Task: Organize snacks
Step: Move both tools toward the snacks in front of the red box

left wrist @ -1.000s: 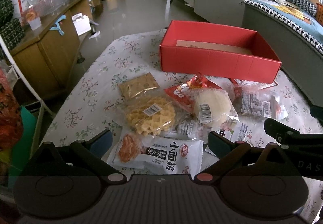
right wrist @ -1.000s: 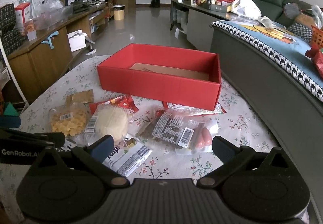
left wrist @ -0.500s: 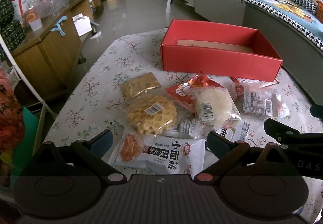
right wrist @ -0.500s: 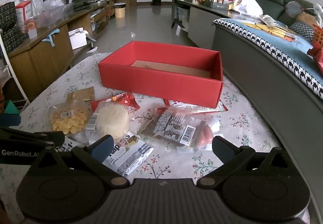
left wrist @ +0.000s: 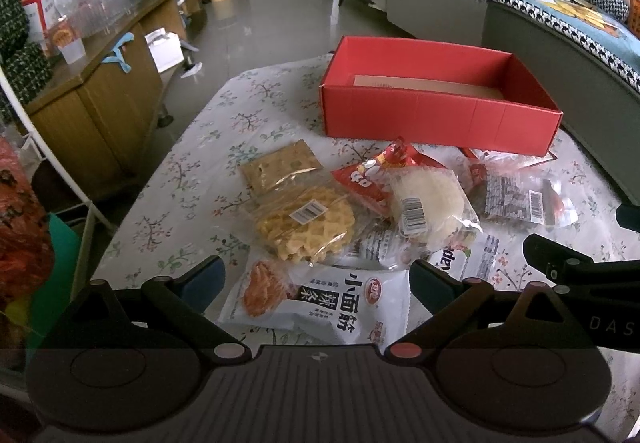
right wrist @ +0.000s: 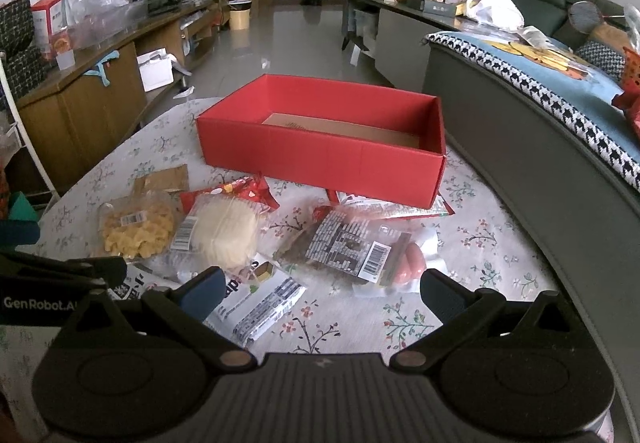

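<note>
An open red box (left wrist: 436, 115) (right wrist: 324, 159) stands empty at the table's far side. Several snack packs lie in a heap in front of it: a white spicy-strip bag (left wrist: 320, 299), a yellow waffle-snack pack (left wrist: 304, 223) (right wrist: 136, 231), a white round-cake pack (left wrist: 424, 199) (right wrist: 224, 231), a red bag (left wrist: 372, 175), a flat cracker pack (left wrist: 280, 167) and a dark sausage pack (left wrist: 520, 199) (right wrist: 352, 247). My left gripper (left wrist: 316, 279) is open and empty, just above the white bag. My right gripper (right wrist: 320, 287) is open and empty, near the sausage pack.
The table has a floral cloth (right wrist: 480, 243). A grey sofa (right wrist: 540, 147) runs close along the right edge. A wooden sideboard (left wrist: 100, 99) stands to the left across a gap. The right gripper's body (left wrist: 580, 283) shows at the left wrist view's right edge.
Both grippers have drifted slightly forward and up over the table; the box and snacks appear a little lower in each view. Nothing was grasped or moved.
</note>
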A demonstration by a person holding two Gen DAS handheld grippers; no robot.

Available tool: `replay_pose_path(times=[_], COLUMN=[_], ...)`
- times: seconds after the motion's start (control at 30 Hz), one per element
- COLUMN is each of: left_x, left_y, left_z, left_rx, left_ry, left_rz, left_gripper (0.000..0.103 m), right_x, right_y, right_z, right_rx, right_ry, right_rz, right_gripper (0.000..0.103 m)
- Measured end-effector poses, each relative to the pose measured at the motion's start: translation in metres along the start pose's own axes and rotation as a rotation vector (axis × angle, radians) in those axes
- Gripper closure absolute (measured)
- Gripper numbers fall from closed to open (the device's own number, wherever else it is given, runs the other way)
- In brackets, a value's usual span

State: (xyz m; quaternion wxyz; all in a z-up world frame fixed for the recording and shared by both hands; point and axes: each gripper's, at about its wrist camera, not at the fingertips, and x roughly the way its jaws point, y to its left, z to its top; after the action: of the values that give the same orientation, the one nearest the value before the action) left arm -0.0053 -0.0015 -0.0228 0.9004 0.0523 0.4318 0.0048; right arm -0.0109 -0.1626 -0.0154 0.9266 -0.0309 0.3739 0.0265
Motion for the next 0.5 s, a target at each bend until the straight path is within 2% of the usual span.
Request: replay_pose_path(times=[0.5], left_x=[0.0014], left_y=[0.0037], left_z=[-0.0035], left_rx=[0.0], left_ry=[0.004], left_rz=[0.006], left_gripper=[0.003], right_x=[0.0029], right_y=[0.0054], right_z=[-0.0006], right_rx=[-0.015], right_ry=[0.013], right_rz=[0.011], right_gripper=[0.0])
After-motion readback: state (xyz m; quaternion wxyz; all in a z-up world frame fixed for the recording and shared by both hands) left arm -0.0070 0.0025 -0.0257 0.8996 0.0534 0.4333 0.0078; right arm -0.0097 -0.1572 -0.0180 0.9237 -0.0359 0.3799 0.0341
